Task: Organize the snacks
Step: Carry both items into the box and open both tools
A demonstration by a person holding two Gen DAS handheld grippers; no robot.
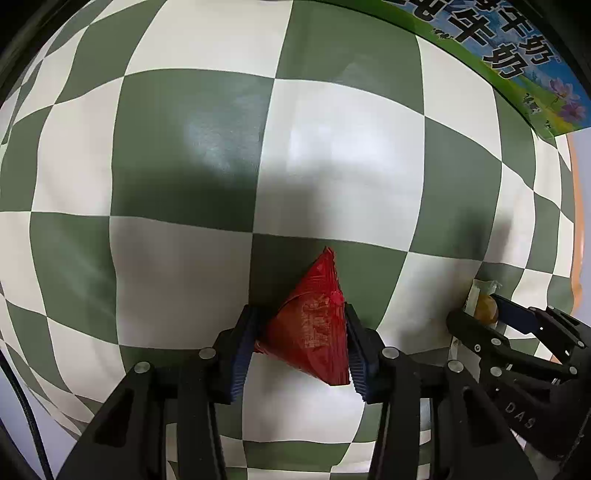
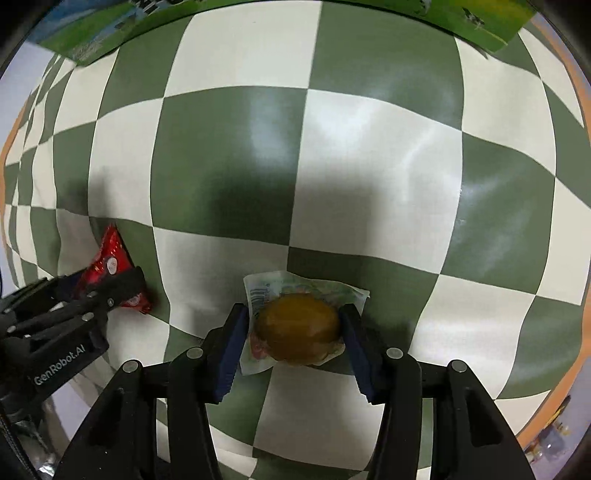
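Note:
A red pyramid-shaped snack packet [image 1: 314, 325] sits between the fingers of my left gripper [image 1: 301, 332], which is shut on it over the green-and-white checked cloth [image 1: 192, 147]. The same packet shows at the left of the right wrist view [image 2: 110, 258], with the left gripper [image 2: 107, 291] around it. My right gripper [image 2: 295, 328] is shut on a clear wrapped packet holding a round brown bun [image 2: 297, 330]. In the left wrist view the right gripper [image 1: 484, 314] and the bun [image 1: 485, 308] are at the far right.
A green and blue milk carton box [image 1: 517, 62] stands at the far edge of the table, and also shows in the right wrist view [image 2: 469, 22]. The orange table edge [image 2: 585, 110] runs along the right side.

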